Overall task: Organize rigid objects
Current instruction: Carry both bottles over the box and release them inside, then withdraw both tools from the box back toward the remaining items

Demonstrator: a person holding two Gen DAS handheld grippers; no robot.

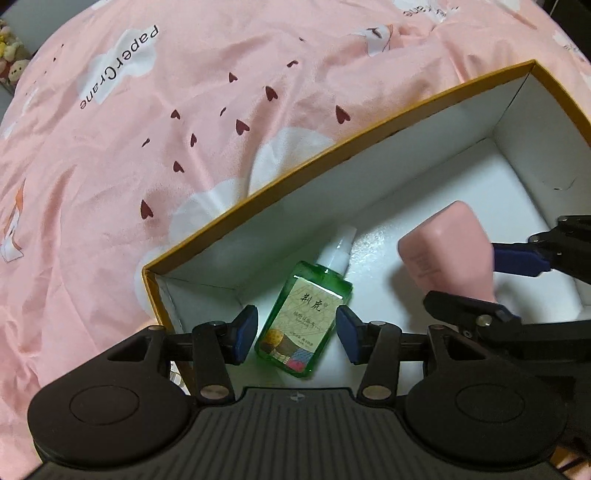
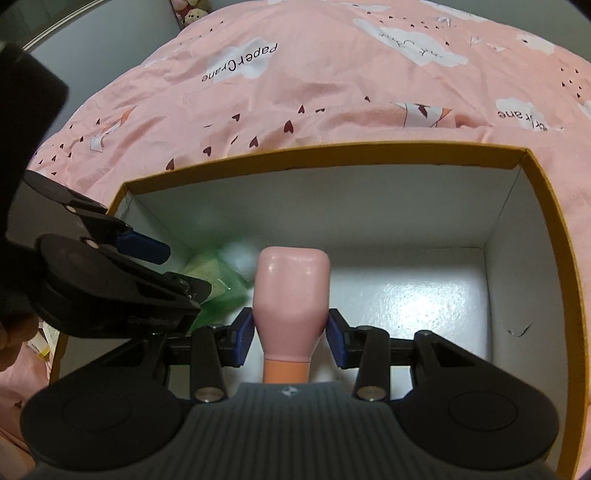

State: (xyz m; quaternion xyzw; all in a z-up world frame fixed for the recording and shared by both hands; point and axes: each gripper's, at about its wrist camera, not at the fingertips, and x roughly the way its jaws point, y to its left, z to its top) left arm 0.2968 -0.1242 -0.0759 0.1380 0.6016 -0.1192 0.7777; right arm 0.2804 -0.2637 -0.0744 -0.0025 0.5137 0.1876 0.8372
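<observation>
A green spray bottle (image 1: 308, 310) with a white cap lies on the floor of a white box with a yellow rim (image 1: 332, 146). My left gripper (image 1: 297, 334) is open, its blue pads on either side of the bottle and apart from it. My right gripper (image 2: 290, 338) is around a pink bottle (image 2: 291, 295) with a peach cap, blue pads against its lower body, inside the same box (image 2: 325, 151). The pink bottle (image 1: 448, 247) shows at the right in the left wrist view. The green bottle (image 2: 218, 284) is blurred behind the left gripper in the right wrist view.
The box sits on a pink bedspread (image 1: 147, 147) printed with hearts, clouds and "PaperCrane". The right half of the box floor (image 2: 417, 295) is bare white. Plush toys (image 2: 192, 9) sit at the far edge of the bed.
</observation>
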